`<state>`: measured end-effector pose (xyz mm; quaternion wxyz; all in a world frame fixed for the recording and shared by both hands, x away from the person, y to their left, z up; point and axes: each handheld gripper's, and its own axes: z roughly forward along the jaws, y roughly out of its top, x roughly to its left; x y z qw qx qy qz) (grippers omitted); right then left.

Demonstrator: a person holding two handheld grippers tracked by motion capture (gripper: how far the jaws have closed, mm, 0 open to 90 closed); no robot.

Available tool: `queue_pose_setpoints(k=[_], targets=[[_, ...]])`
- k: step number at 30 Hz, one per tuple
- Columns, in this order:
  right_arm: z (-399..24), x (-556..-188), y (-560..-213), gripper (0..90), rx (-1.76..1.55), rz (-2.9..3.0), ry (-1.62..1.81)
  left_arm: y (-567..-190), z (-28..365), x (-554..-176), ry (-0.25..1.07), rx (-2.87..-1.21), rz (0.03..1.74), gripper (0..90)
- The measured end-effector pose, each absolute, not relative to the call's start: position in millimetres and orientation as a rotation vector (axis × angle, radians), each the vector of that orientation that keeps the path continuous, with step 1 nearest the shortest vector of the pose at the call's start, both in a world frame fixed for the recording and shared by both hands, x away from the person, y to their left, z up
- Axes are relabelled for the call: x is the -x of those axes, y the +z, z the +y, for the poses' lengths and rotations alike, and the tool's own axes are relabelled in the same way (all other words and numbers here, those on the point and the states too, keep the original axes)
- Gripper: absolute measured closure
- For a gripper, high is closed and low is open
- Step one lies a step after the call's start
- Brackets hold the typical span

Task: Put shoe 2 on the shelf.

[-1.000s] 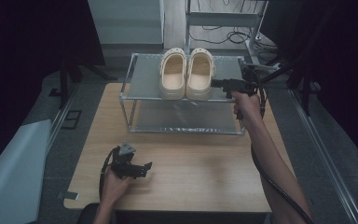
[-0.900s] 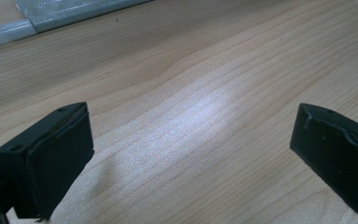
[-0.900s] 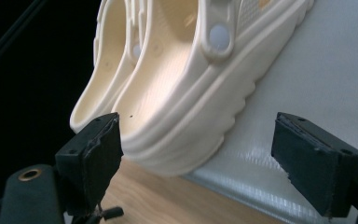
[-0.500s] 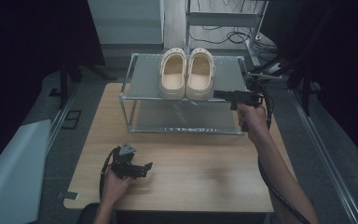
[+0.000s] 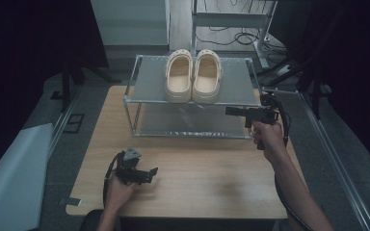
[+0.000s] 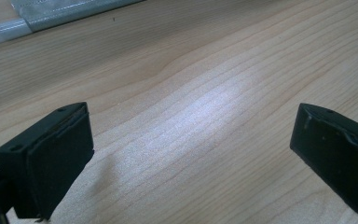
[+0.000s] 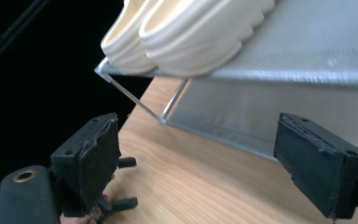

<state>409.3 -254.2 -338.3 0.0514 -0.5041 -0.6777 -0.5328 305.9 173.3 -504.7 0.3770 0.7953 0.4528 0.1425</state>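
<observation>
Clogs (image 5: 193, 76): cream pair, top of shelf rack (image 5: 144, 91), 12 o'clock;
Left tool (image 5: 147, 174): jaws apart, on bench (image 5: 212, 183), 7 o'clock;
Right tool (image 5: 231, 111): jaws apart, at rack's right end, 3 o'clock

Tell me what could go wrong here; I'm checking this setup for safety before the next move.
The right gripper, jaws open, hangs close to the rack's front edge and could knock the frame. The pair of clogs sits near that edge of the top shelf, so a bump might tip them off. The right gripper's cable could snag the rack's corner.
</observation>
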Motion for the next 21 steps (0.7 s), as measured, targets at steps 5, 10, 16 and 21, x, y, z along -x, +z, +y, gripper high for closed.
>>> queue_pose_setpoints(k=[5, 10, 16, 21], targets=[[-263, -398, -348, 13.7, 1.535, -2.067, -1.605, -505, 173, -306, 0.365, -2.034, 1.158, 0.0], [-272, -389, -358, 13.2, 1.538, -2.103, -1.577, -505, 172, -305, 0.363, -2.035, 1.161, 0.0], [-282, -377, -367, 13.1, 1.542, -2.164, -1.553, -505, 172, -306, 0.367, -2.037, 1.161, 0.0], [-291, -366, -384, 13.1, 1.548, -2.156, -1.54, -505, 172, -305, 0.367, -2.035, 1.163, 0.0]])
